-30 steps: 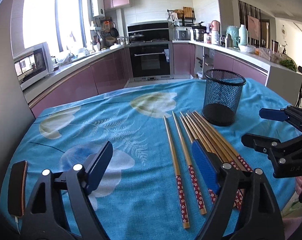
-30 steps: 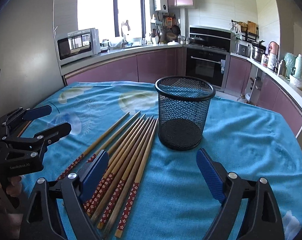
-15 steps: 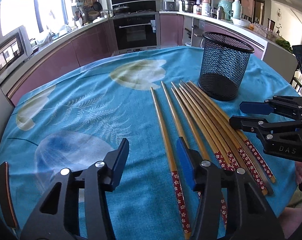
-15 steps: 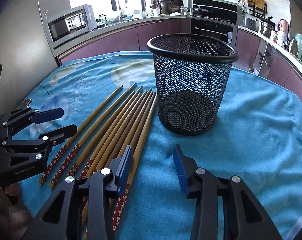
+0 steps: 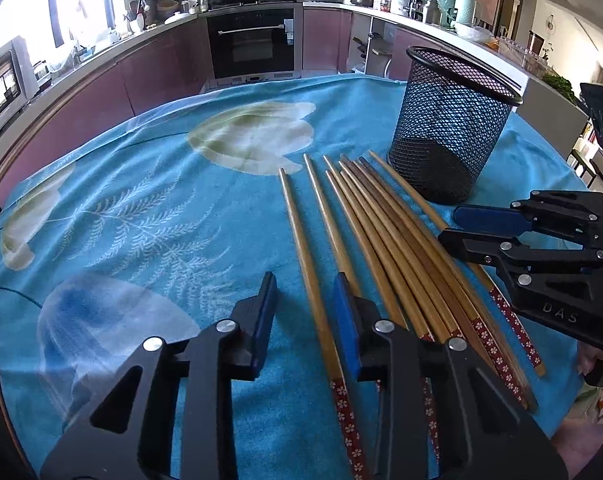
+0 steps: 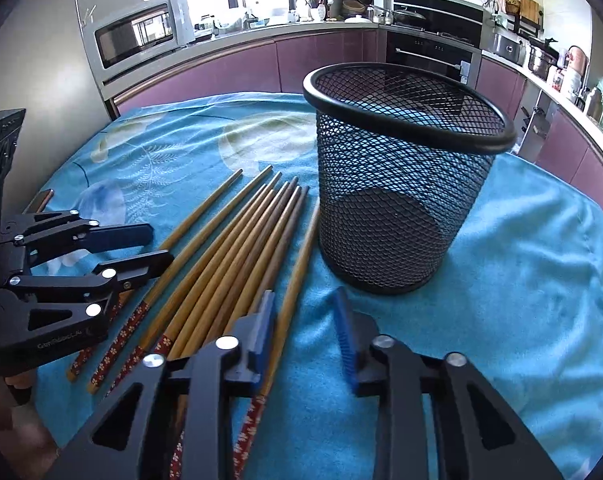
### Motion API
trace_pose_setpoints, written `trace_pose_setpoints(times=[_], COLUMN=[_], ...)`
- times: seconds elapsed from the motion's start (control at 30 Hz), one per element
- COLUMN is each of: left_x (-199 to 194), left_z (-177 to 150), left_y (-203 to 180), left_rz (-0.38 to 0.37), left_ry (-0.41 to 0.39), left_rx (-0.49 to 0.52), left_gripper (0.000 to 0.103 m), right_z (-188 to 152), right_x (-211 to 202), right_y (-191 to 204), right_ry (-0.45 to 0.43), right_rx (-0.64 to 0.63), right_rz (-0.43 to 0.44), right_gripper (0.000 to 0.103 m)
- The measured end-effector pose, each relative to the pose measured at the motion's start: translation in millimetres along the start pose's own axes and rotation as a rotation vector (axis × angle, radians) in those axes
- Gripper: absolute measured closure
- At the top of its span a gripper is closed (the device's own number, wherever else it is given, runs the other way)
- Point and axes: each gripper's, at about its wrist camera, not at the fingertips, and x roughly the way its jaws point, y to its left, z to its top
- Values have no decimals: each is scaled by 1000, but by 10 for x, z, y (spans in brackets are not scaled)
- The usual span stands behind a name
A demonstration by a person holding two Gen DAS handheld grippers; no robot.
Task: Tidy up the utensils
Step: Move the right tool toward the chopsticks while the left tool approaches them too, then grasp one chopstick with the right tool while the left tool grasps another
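Narrowing over wooden red-handled chopsticks [image 5: 385,240] beside the black mesh cup [image 6: 401,184], the left gripper [image 5: 307,320] and right gripper [image 6: 305,328] each straddle one stick, pads not yet pressing

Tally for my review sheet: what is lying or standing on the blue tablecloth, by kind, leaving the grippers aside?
Chopsticks: 8, counted by their bare tips; the bundle is tight, so 1 more could be hidden
Black mesh holder: 1, standing upright with nothing in it
Phone: 1, flat at the table's edge
Total: 10
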Motion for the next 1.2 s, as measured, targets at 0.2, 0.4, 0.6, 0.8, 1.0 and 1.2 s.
trace_pose_setpoints(times=[0.2,0.4,0.6,0.8,1.0,1.2], left_x=[15,-134,-406,-740,-1116,-1509], left_z=[24,-22,-15,79,238,518], left_y=[5,22,2,-28,-87,-132], left_rz=[-54,-82,-95,-111,-157,-211], left_ry=[2,-26,-75,-145,-222,-335], left_rx=[-53,-92,-93,-85,-67,-52], left_gripper=[94,96,96,96,96,96], right_z=[-41,-51,-30,42,189,437], right_x=[-32,-197,-451,-747,-1015,-1278], right_y=[-98,-99,-78,-81,-150,-291], right_ry=[-11,-56,-127,-220,-312,-398], right_rx=[71,78,64,49,43,31], right_rz=[81,131,189,220,235,239], right_gripper=[97,97,98,98,98,98])
